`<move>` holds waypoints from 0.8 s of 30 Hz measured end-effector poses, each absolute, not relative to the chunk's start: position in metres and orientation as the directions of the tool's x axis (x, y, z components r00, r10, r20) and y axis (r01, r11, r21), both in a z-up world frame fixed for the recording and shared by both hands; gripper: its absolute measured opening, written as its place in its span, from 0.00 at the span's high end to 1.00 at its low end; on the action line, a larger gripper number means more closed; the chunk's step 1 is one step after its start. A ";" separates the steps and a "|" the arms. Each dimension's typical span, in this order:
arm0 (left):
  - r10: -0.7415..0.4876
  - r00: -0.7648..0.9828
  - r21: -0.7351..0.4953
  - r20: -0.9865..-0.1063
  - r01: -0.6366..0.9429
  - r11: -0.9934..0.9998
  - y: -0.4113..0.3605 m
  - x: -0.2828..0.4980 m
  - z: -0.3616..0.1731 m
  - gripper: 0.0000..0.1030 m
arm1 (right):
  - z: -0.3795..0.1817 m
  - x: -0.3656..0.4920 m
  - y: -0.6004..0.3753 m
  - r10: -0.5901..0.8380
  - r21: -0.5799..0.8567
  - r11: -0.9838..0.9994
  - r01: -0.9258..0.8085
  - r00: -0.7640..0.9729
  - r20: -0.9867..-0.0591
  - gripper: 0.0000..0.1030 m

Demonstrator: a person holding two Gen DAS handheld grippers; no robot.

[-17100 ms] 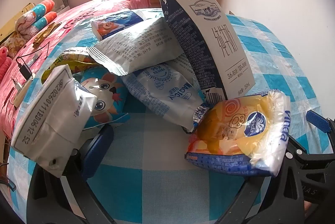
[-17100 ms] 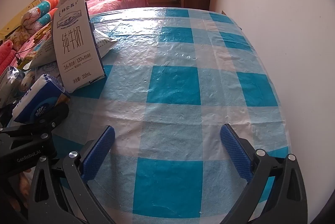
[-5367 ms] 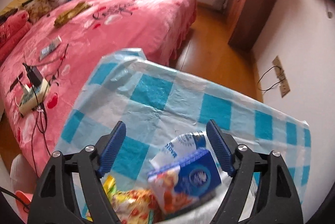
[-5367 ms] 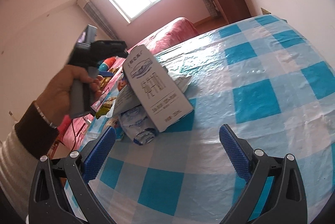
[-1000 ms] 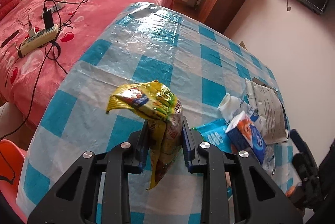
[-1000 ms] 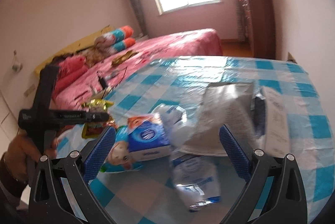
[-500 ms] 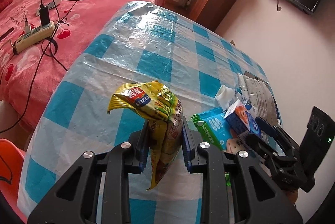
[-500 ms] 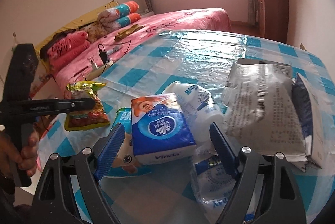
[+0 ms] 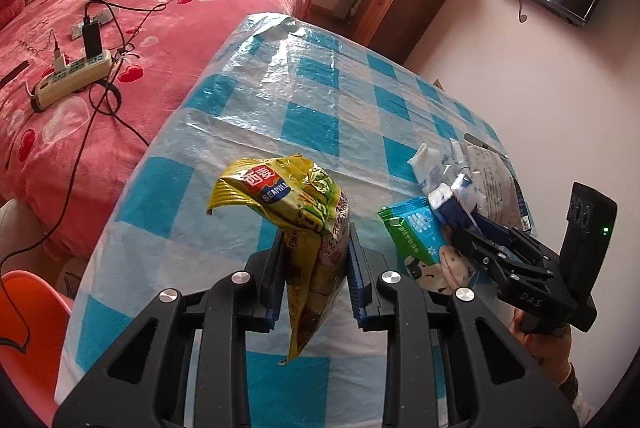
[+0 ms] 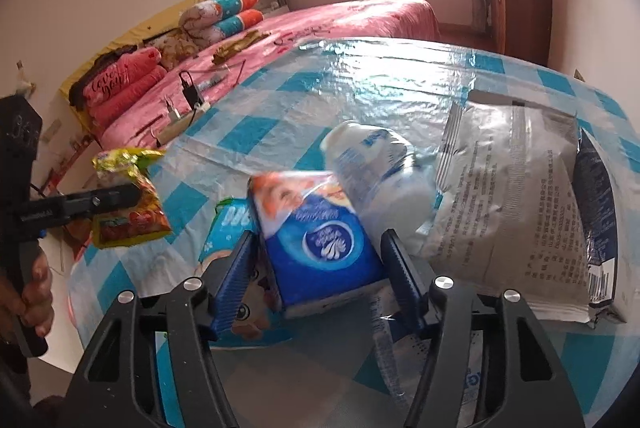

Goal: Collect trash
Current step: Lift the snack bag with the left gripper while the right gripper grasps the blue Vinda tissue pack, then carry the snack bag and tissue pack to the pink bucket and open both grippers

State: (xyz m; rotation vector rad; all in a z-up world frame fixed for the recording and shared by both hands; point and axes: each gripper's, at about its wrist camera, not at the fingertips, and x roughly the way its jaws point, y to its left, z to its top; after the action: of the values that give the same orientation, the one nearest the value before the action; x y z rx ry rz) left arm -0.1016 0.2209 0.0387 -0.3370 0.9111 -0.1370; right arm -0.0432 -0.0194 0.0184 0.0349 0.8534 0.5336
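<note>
My left gripper (image 9: 316, 248) is shut on a yellow snack bag (image 9: 308, 220) and holds it above the checked table (image 9: 304, 108). The bag also shows in the right wrist view (image 10: 128, 200), at the left. My right gripper (image 10: 320, 256) has closed on a blue tissue pack (image 10: 320, 240), both pads against its sides; the pack is blurred. In the left wrist view the right gripper (image 9: 460, 224) reaches into the trash pile. Beside the pack lie a white milk pouch (image 10: 376, 160), a silver bag (image 10: 508, 196) and a green cartoon wipes pack (image 9: 416, 240).
A dark carton (image 10: 596, 196) lies flat under the silver bag at the table's right side. A pink bed (image 9: 100, 68) with a power strip (image 9: 72, 76) stands left of the table. An orange chair (image 9: 24, 316) is at the near left corner.
My right gripper has moved in and narrowed from open to closed on the blue tissue pack. My left gripper still holds the yellow bag, nearly unmoved.
</note>
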 end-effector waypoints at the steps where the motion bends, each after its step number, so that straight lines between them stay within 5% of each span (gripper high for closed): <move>1: -0.257 0.610 -0.342 -0.749 -0.025 0.939 0.223 -0.103 0.039 0.72 | 0.019 -0.043 -0.018 0.460 0.234 0.869 -0.436 0.534 -0.710 0.37; 13: -0.262 0.616 -0.351 -0.743 -0.026 0.936 0.240 -0.120 0.037 0.72 | 0.019 -0.036 -0.005 0.443 0.226 0.874 -0.429 0.516 -0.733 0.26; 18: -0.264 0.617 -0.352 -0.742 -0.023 0.936 0.242 -0.123 0.036 0.72 | 0.018 -0.038 -0.008 0.455 0.258 0.874 -0.411 0.513 -0.728 0.50; 24: -0.266 0.623 -0.351 -0.735 -0.013 0.936 0.252 -0.135 0.038 0.72 | 0.021 -0.044 -0.011 0.440 0.250 0.885 -0.392 0.529 -0.726 0.52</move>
State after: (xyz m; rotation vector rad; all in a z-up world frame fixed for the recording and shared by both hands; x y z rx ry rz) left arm -0.1348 0.2522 0.0376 -0.3398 0.8905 -0.1484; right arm -0.0444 -0.0114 0.0214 0.0584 0.8829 0.4970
